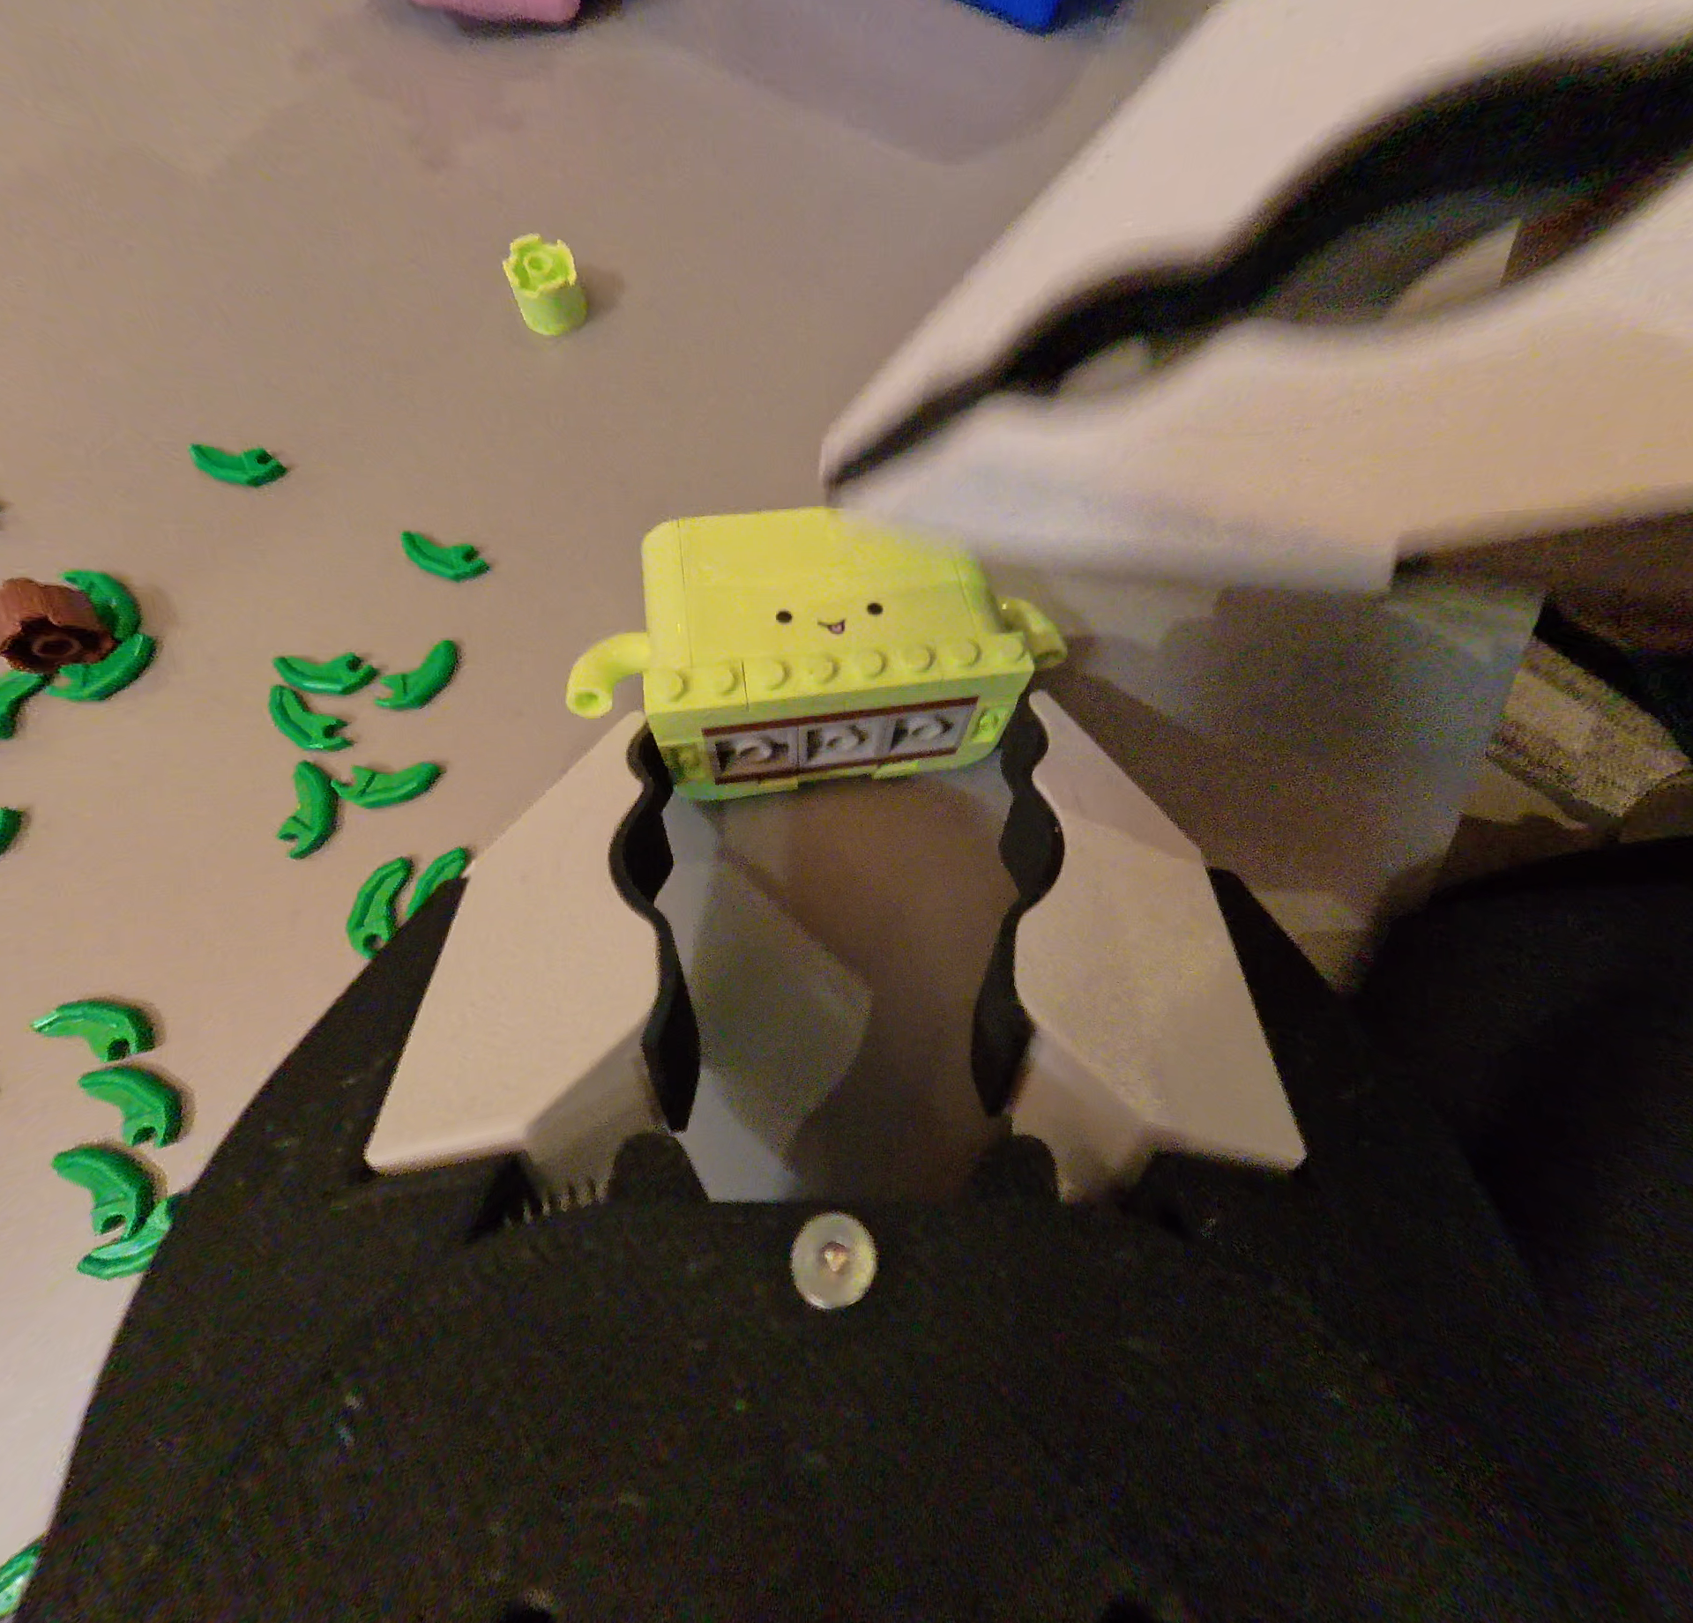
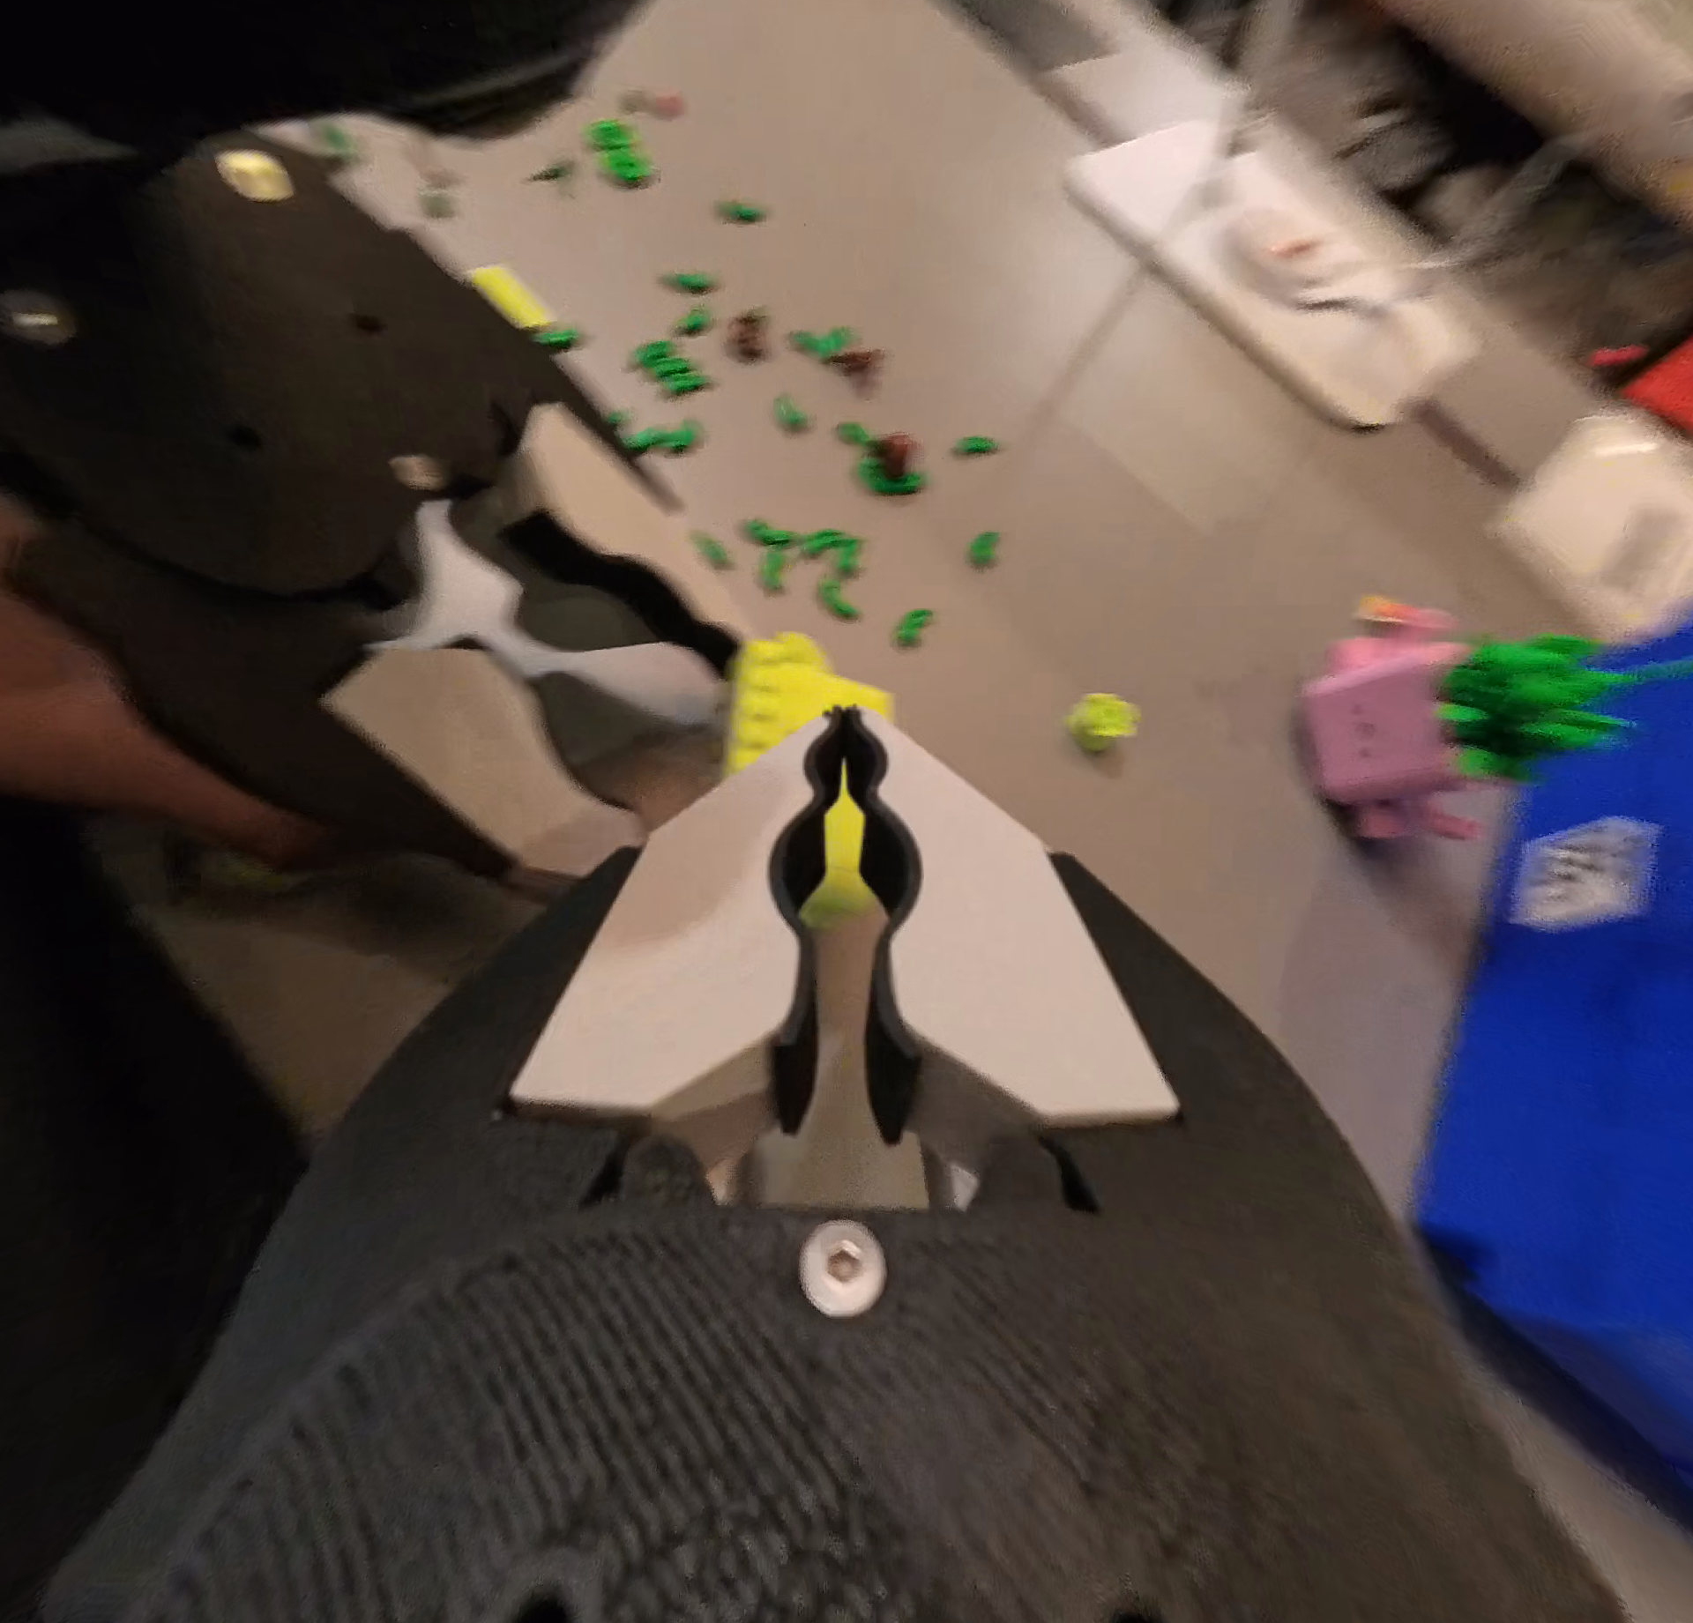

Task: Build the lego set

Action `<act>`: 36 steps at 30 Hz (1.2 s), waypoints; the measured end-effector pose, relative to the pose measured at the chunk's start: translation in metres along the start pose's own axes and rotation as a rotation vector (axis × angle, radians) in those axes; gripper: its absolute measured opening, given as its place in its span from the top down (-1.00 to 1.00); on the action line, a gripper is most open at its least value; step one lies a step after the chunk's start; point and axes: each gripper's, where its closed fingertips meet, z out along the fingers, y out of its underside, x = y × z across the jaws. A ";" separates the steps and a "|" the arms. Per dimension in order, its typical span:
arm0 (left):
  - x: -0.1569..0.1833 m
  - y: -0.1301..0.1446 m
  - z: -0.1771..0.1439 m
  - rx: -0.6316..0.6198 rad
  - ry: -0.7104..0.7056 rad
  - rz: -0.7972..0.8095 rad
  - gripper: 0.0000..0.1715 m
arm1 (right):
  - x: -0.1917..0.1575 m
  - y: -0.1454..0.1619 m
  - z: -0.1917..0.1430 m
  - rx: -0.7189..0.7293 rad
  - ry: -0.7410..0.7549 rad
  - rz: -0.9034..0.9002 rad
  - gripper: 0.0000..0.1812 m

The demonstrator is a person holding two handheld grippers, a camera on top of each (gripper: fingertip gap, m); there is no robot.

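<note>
A lime-green Lego body (image 1: 806, 608) with a small face, curved arms and a studded rim sits between the fingertips of my left gripper (image 1: 834, 736). Both pads press on its lower sides, and its underside with grey pieces faces the camera. In the right wrist view the same body (image 2: 779, 691) shows at the tips of the left gripper (image 2: 696, 626). My right gripper (image 2: 847, 716) is shut, its tips together just at the top edge of the lime body. Lime colour shows through the gap lower down between its pads. In the left wrist view it (image 1: 843, 480) is blurred and comes in from the upper right.
Several green leaf pieces (image 1: 366, 691) lie scattered at the left, with a brown piece (image 1: 46, 631) among them. A lime round piece (image 1: 545, 283) stands farther off. A pink figure (image 2: 1374, 736) and a blue box (image 2: 1576, 1029) are at the right. The gap from one gripper's tips to the other's is roughly 6 cm.
</note>
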 end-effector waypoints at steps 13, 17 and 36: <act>0.002 -0.010 -0.010 0.091 0.026 -0.001 0.15 | -0.025 0.007 0.007 0.019 -0.187 0.174 0.78; 0.004 -0.009 -0.009 0.079 -0.002 0.040 0.16 | -0.026 0.010 0.005 0.014 -0.214 0.199 0.94; 0.004 -0.009 -0.017 0.057 -0.003 0.110 0.16 | -0.007 0.008 -0.009 0.168 -0.517 0.748 0.99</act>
